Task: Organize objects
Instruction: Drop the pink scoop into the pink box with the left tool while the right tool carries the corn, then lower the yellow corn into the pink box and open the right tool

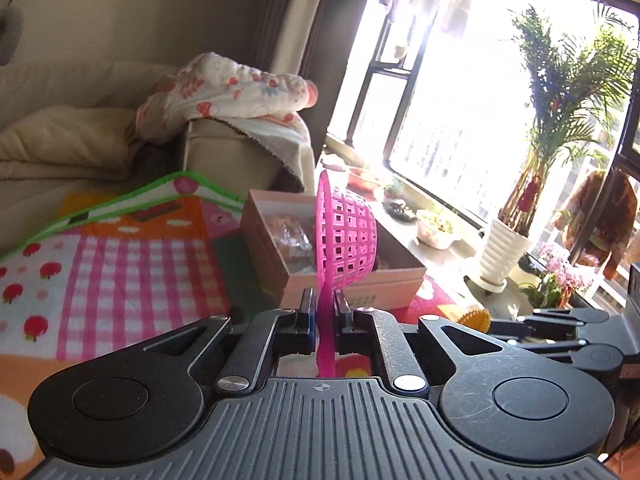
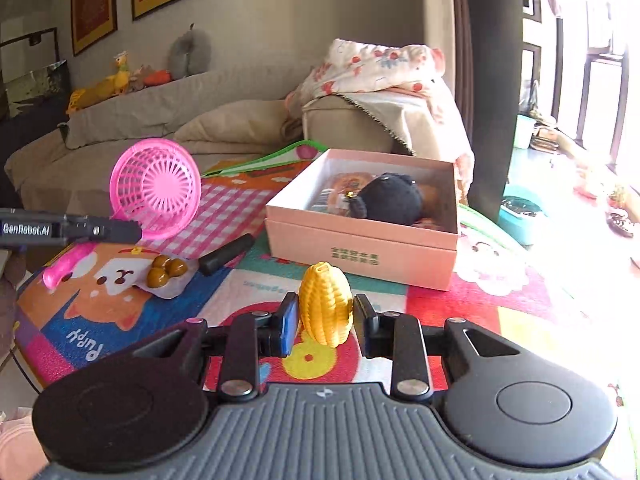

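Observation:
In the left wrist view my left gripper (image 1: 322, 312) is shut on the rim of a pink lattice basket (image 1: 346, 236), which stands on edge in the air before the pink box (image 1: 384, 284). The right wrist view shows the same basket (image 2: 156, 188) held up by the left gripper (image 2: 132, 233) over the left of the mat. My right gripper (image 2: 325, 318) is shut on a yellow toy corn (image 2: 326, 308), just short of the open pink box (image 2: 360, 244). A black plush (image 2: 390, 198) lies in that box. The right gripper (image 1: 500, 332) with the corn (image 1: 476, 317) also shows at the left view's right edge.
On the colourful play mat (image 2: 460, 300) lie a pink-handled toy (image 2: 66, 266), brown lumps (image 2: 166, 270) on a pale sheet and a black cylinder (image 2: 226, 254). A beige sofa (image 2: 160, 120) with a floral blanket (image 2: 380, 66) stands behind. Potted plants (image 1: 560, 120) line the window ledge.

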